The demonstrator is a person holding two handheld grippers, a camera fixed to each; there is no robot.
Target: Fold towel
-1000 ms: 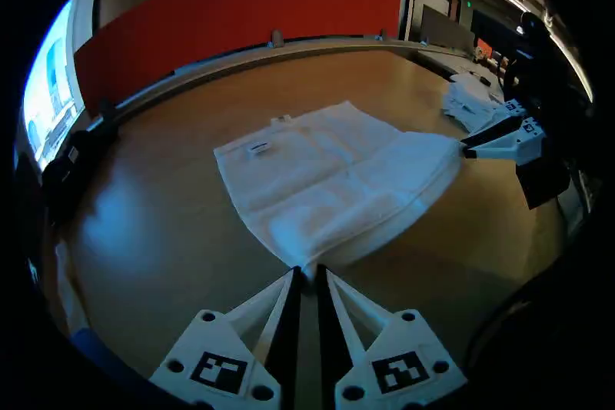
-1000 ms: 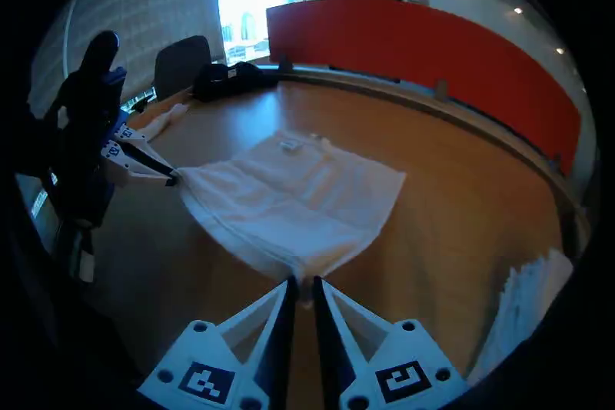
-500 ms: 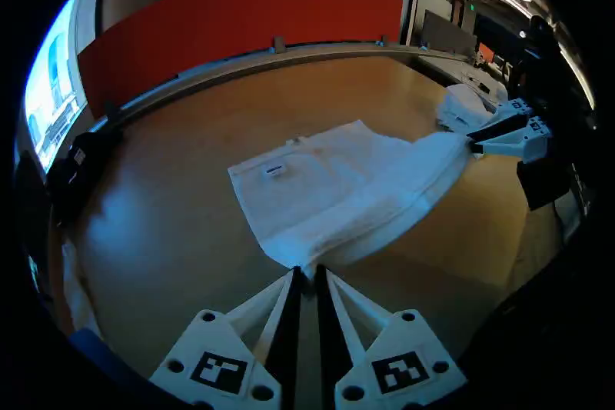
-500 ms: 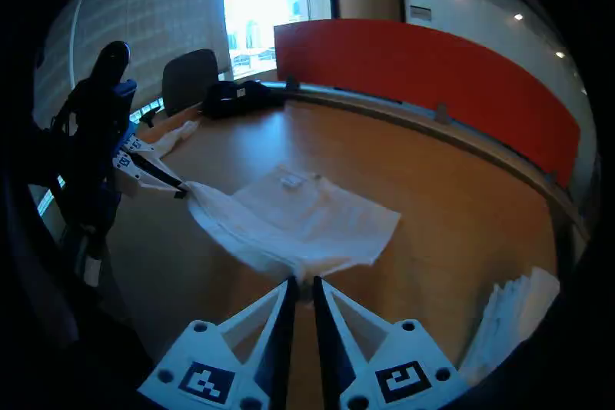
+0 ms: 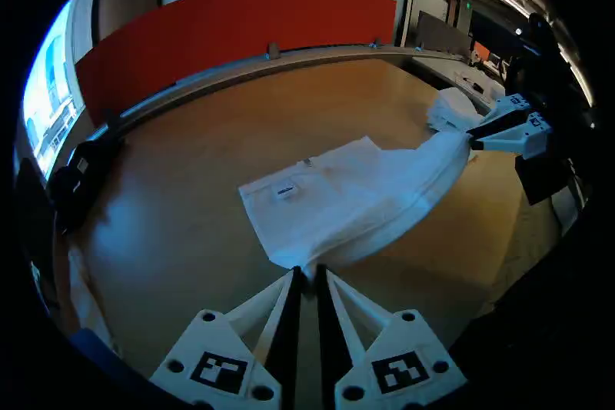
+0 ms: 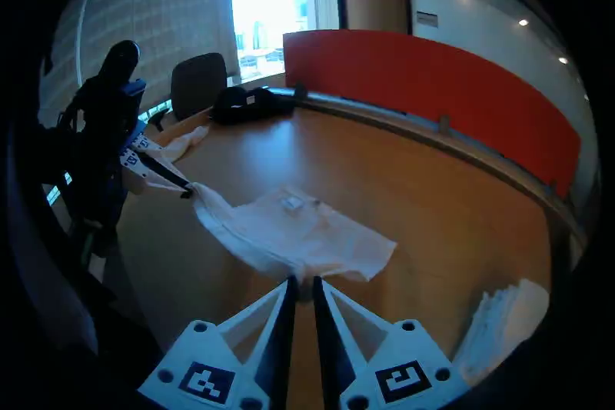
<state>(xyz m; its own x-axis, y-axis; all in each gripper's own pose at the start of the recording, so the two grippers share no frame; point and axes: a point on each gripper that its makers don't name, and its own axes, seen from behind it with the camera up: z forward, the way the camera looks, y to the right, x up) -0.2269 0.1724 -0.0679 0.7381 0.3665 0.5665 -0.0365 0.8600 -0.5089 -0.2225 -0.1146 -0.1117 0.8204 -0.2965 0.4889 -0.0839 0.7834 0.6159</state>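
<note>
A white towel (image 5: 346, 195) lies on the wooden table (image 5: 192, 179), its near edge lifted off the surface. My left gripper (image 5: 309, 273) is shut on one near corner. My right gripper (image 6: 303, 285) is shut on the other near corner. Farther off in the left gripper view, the right gripper (image 5: 470, 141) holds its corner up at the right. Seen from the right gripper, the left gripper (image 6: 187, 192) pinches the towel (image 6: 300, 237) at the left. The raised edge sags between the two. A small tag (image 5: 286, 190) lies on the flat far part.
A stack of folded white towels (image 6: 500, 318) sits at the table's right edge, seen as towels (image 5: 455, 108) behind the right gripper. A black bag (image 6: 246, 102) and a chair (image 6: 196, 83) stand at the far end. A red partition (image 5: 231, 25) runs along the table's far side.
Both grippers have risen with the towel's near edge, carrying it toward the far edge. Less of the towel lies flat than a second ago.
</note>
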